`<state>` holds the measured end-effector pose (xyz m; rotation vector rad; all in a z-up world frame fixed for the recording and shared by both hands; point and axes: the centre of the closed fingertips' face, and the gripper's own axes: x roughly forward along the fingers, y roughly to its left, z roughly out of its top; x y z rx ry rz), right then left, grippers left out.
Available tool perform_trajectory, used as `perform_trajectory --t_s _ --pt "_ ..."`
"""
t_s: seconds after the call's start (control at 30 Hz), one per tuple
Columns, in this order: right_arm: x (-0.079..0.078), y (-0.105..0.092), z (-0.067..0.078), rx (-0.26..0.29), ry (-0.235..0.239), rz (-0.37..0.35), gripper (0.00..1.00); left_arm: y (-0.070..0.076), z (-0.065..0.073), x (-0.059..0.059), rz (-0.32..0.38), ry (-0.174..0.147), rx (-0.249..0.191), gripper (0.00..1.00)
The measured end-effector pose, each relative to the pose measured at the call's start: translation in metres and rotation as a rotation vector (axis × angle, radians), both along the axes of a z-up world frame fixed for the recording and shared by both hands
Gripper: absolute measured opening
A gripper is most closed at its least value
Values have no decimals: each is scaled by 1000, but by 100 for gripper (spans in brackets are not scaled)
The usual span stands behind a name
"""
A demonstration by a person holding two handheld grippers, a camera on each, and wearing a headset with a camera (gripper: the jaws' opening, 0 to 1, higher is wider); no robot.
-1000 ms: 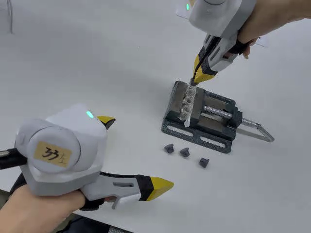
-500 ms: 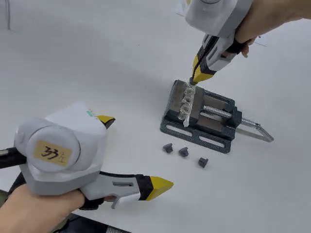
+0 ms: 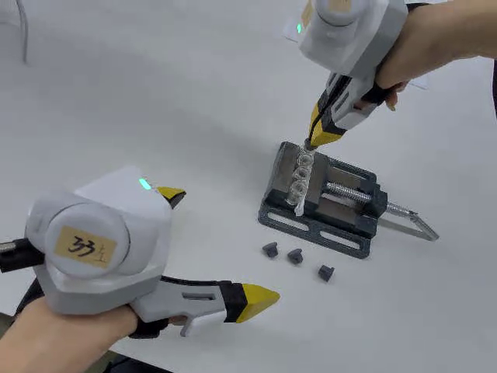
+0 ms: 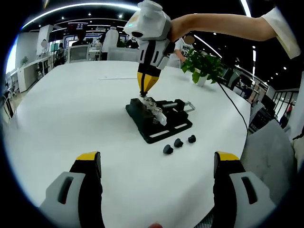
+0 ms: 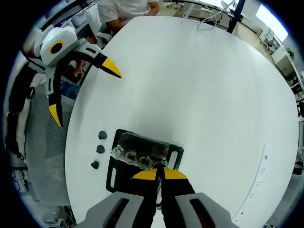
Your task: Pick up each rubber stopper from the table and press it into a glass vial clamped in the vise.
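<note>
My right gripper [image 3: 317, 141] has its tips close together over the far end of the row of vials [image 3: 300, 173], hiding what lies under them. I cannot tell whether a stopper sits between them. The three loose stoppers [image 3: 295, 255] are too small to tell which way up.

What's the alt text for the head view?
The right gripper, fingers closed, points down at the far end of a row of glass vials clamped in a black vise on a white table. Three dark stoppers lie loose in front of the vise; the left gripper is held open, near the viewer.
</note>
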<state>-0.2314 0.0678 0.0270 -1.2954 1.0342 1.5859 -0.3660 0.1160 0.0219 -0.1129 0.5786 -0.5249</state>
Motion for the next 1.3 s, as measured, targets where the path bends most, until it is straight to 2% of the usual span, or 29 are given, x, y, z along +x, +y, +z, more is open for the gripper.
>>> perform_trajectory --t_s 0.13,0.27,0.3,0.33,0.37,0.47,0.53,0.6,0.83,1.3 --pt "0 3 -1 25 -9 -32 0 2 7 -1 12 -13 -1 98" --pt "8 4 -2 37 -13 -25 0 3 16 -2 14 -21 5 98" --pt "7 5 -2 51 21 -85 0 3 17 -3 10 -23 8 98" --pt "7 4 -1 60 26 -100 0 3 19 -2 9 -30 13 98" --pt "10 4 -1 76 13 -61 0 4 21 -2 11 -35 14 98" --pt "7 3 0 86 -7 -64 0 4 24 -1 12 -41 18 98" --pt "5 3 1 94 -28 -36 0 2 24 -1 6 -38 19 98" --pt "9 3 2 95 -35 -34 0 -1 24 -2 -6 -38 27 98" --pt "12 2 3 109 -16 -46 0 -3 26 -3 -7 -43 23 98" --pt "11 1 7 109 -30 -1 0 0 24 -6 -8 -30 29 98"
